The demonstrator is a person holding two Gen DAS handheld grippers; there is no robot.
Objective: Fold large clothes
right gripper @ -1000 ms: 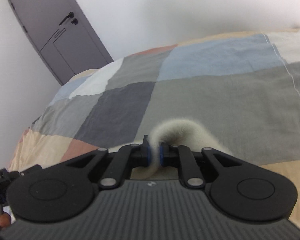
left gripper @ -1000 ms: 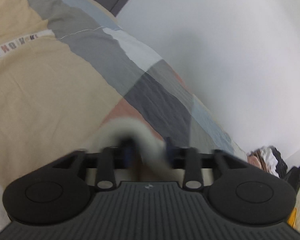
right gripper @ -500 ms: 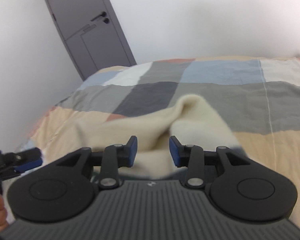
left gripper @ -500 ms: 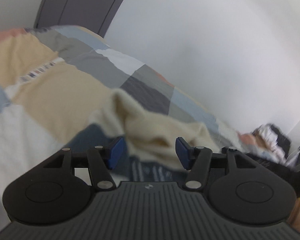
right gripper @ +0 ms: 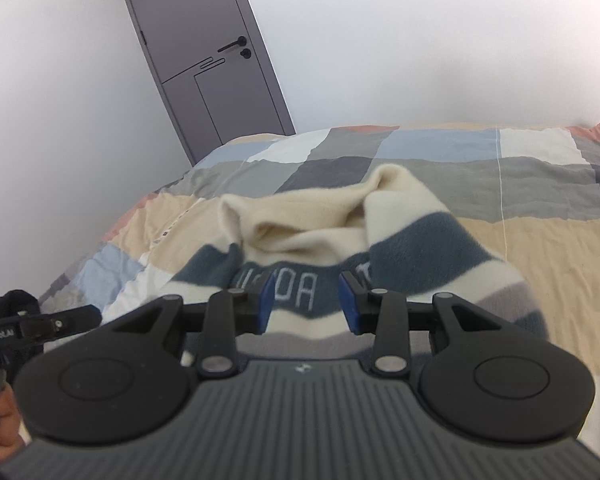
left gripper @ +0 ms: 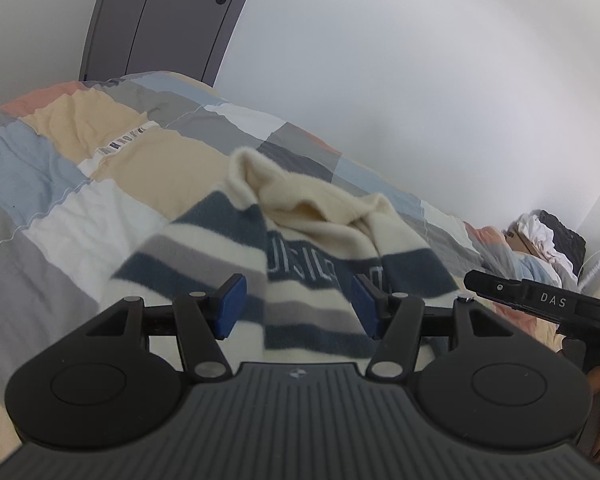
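Sweater: lies loose on the patchwork quilt of the bed, cream upper part bunched into two soft peaks, slate and grey stripes spread toward the cameras, lettered band across the middle (letters blurred, not readable)

Was pinched a second ago at both cream peaks; is pinched no more. Left gripper: jaws have just been opening, now stand wide apart, nothing caught between the blue pads, only the striped knit seen beyond the gap. Right gripper: same story, jaws just opened from a tight clench on a cream fold, now parted by a narrower gap, nothing pressed between them either. Both drawn back and up from the cloth, so that far more of the garment shows than half a second ago

Reads as a fold just laid down and let go: top edge carried over and dropped, not smoothed. Looks only partly done, since the cream part stands humped rather than flat and the striped edges lie skewed. Probably calls for a fresh grasp next, at the sides or the hem, to flatten and fold again. Risks a sloppy bundle if folded over those humps as they stand

Elsewhere: grey door behind the bed, a heap of other clothes off at the far end
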